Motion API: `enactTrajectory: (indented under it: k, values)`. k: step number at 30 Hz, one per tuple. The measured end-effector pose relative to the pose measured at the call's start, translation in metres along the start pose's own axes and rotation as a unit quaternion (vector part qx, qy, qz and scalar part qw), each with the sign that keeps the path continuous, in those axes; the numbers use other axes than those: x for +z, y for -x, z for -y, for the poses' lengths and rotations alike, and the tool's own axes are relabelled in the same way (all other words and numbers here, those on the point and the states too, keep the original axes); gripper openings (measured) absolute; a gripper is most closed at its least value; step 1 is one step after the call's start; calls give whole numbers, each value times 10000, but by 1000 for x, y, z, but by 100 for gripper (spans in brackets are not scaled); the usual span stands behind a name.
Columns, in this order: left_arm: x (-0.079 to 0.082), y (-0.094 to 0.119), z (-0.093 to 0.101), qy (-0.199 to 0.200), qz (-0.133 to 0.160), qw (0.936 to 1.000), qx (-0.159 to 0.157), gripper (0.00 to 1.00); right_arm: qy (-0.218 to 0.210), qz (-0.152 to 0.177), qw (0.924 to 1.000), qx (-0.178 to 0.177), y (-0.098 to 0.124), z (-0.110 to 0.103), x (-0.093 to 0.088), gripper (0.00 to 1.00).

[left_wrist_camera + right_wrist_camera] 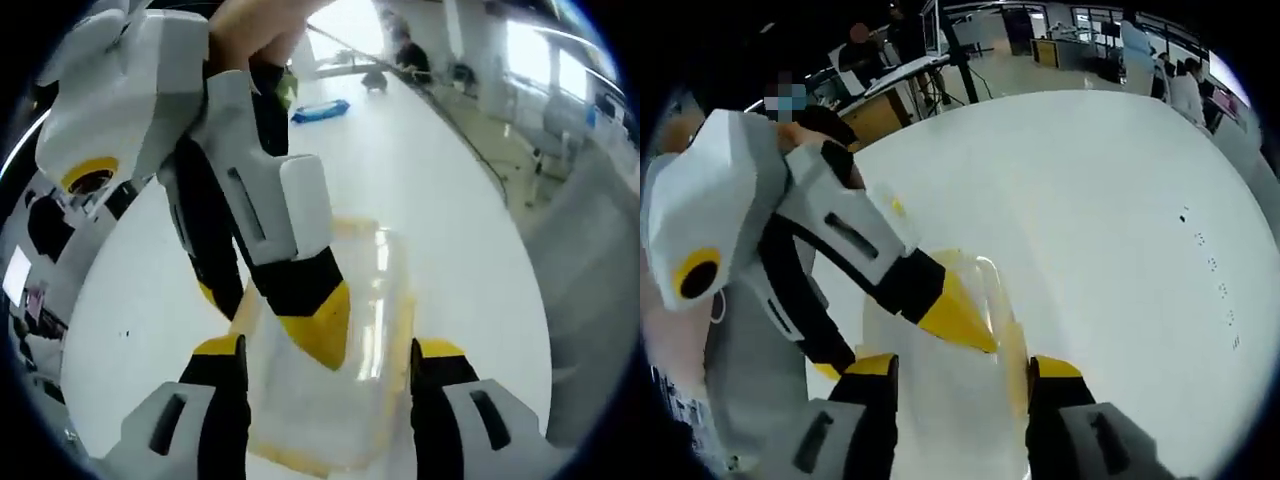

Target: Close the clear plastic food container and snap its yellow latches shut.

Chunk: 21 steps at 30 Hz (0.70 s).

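Container (pixel 340 380), clear with yellow latches, on white table (pixel 440 190), lid down; 2 tongs, left (pixel 325 375) and right (pixel 960 385), both spread, straddle it: press latches squarely, holding box steady.

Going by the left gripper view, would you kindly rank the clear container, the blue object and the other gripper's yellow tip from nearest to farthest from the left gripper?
1. Clear container, between its jaws.
2. Right gripper's yellow tip, just above, on the lid; close to first.
3. Blue object, far up the white table.
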<state>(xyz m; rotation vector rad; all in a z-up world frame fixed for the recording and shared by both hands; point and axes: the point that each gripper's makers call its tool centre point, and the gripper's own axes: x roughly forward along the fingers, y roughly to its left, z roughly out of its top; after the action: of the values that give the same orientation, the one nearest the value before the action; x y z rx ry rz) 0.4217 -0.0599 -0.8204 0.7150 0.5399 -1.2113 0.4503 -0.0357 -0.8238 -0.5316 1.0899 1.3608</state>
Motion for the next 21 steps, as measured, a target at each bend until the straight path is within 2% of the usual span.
enactTrajectory:
  k: [5, 12, 14, 21]
  values:
    - [-1, -3, 1, -123, 12, 9996, 260, 63, -4, -38, 10000, 55, 0, -1, 0, 49]
    - [-1, -4, 1, -175, 73, 9991, 374, 62, 9, -152, 9997, 185, -2, -1, 0, 49]
    - [-3, -6, -1, -213, 53, 9985, 493, 62, 8, -196, 9995, 233, -2, -1, 0, 49]
    - [-2, -7, 1, -262, 93, 9982, 536, 62, -57, -349, 9979, 535, -4, 1, -4, 48]
